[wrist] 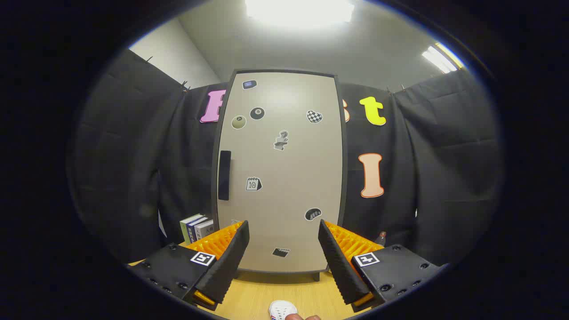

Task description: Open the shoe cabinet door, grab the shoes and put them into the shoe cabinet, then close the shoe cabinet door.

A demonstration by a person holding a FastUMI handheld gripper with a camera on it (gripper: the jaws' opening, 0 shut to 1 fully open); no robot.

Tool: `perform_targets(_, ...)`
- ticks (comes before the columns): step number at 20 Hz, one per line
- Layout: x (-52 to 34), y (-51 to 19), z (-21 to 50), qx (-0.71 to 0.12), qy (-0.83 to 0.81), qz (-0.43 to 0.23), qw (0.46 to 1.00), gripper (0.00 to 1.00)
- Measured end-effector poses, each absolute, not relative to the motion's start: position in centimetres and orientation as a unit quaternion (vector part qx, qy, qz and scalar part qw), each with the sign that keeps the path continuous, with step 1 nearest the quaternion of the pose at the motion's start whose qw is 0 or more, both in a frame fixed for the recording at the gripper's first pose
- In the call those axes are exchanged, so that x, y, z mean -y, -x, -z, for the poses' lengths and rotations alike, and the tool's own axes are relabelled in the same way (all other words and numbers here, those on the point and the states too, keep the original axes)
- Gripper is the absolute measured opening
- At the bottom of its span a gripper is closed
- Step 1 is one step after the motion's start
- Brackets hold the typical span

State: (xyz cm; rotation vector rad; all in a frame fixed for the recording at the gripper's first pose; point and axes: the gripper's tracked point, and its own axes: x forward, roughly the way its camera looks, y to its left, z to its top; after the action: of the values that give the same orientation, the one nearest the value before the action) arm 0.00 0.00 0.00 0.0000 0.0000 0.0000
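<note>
the tall beige shoe cabinet door with a dark grey frame (284, 178) stands upright at the far side of the light wooden tabletop (262, 295), directly beyond the fingers. the door is shut, flush within its frame. its face is smooth and matte, with rounded corners as the fisheye lens renders them. a black vertical bar handle (224, 175) sits on the left edge of the door at mid height. small flat stickers are scattered over the door face: a black billiard ball sticker (257, 113), a pale round one just left of it, a black-and-white chequered heart sticker (314, 116), and a calendar-page sticker (254, 184) bearing the number 10. the other stickers are too small to identify. short dark feet show under the cabinet base.

a white shoe (282, 308) lies on the tabletop at the near edge, between the fingers and closer than their tips. only its rounded end shows; a fingertip of a person touches or overlaps it at the right, and contact cannot be confirmed.

the gripper (283, 227) is held level, aimed at the lower part of the door. its fingers are spread wide apart and hold nothing. each finger is a wedge with a ribbed inner pad, and each carries a square black-and-white marker on its base.

left of the cabinet, a row of upright books (197, 226) stands on the tabletop, their spine text too small to read. a small dark bottle with a red cap (381, 237) stands to the right of the cabinet.
</note>
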Motion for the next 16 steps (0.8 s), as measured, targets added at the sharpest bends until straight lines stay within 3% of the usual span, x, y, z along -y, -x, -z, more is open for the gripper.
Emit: perform_targets(16, -0.8, -0.3, -2.3, -0.002, 0.006, 0.006, 1.000, 0.97)
